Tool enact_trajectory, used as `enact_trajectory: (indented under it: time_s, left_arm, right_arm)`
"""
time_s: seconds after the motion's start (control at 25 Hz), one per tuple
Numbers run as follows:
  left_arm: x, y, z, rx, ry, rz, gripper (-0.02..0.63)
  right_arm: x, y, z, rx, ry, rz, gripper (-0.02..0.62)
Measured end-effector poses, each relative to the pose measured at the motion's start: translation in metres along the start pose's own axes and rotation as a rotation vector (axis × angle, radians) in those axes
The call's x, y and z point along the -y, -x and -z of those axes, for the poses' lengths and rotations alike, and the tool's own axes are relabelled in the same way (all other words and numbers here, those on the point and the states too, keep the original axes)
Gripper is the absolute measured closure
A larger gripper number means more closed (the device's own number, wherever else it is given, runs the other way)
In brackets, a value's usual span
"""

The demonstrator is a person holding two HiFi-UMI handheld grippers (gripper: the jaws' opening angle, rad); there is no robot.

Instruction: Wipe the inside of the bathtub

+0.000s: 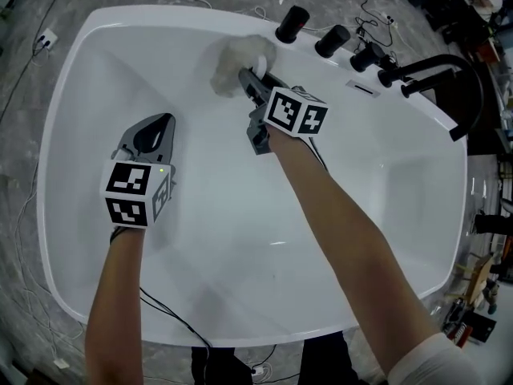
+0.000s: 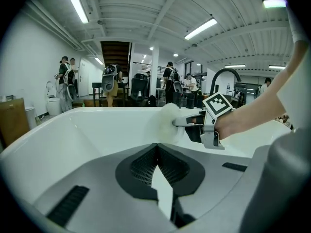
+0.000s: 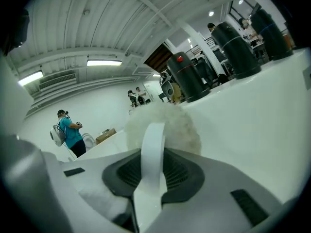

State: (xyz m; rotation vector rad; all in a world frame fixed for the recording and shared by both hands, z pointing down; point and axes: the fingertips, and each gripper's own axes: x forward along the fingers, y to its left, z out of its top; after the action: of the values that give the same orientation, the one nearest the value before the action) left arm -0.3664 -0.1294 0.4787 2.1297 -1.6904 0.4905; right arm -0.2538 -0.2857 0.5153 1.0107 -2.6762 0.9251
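Observation:
The white bathtub [image 1: 240, 247] fills the head view. A white fluffy pad [image 1: 236, 61] is pressed against the tub's far wall, just below the black knobs. My right gripper [image 1: 250, 83] is shut on the pad; in the right gripper view the pad [image 3: 165, 123] bulges beyond the jaws and its white strap [image 3: 151, 154] runs between them. My left gripper [image 1: 164, 125] hovers inside the tub at the left, shut and holding nothing. From the left gripper view, its own jaws [image 2: 156, 150] meet at the tip, with the pad [image 2: 164, 123] and the right gripper [image 2: 189, 122] ahead.
Black knobs [image 1: 292, 22] [image 1: 332, 40] and a black curved faucet [image 1: 449, 74] stand on the far right rim. Cables lie on the grey floor [image 1: 32, 70] around the tub. Several people [image 2: 65, 76] stand far off in the room.

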Motion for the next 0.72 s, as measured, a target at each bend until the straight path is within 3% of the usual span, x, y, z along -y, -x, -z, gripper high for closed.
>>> enact_trajectory:
  time_s: [0.44, 0.72]
  left_arm:
    - [-0.086, 0.020, 0.020, 0.007, 0.057, -0.066, 0.600]
    - [-0.115, 0.034, 0.028, 0.034, 0.074, -0.085, 0.600]
  right_arm:
    - [-0.077, -0.084, 0.025, -0.062, 0.065, -0.084, 0.504]
    - [-0.113, -0.125, 0.038, -0.063, 0.074, -0.119, 0.503]
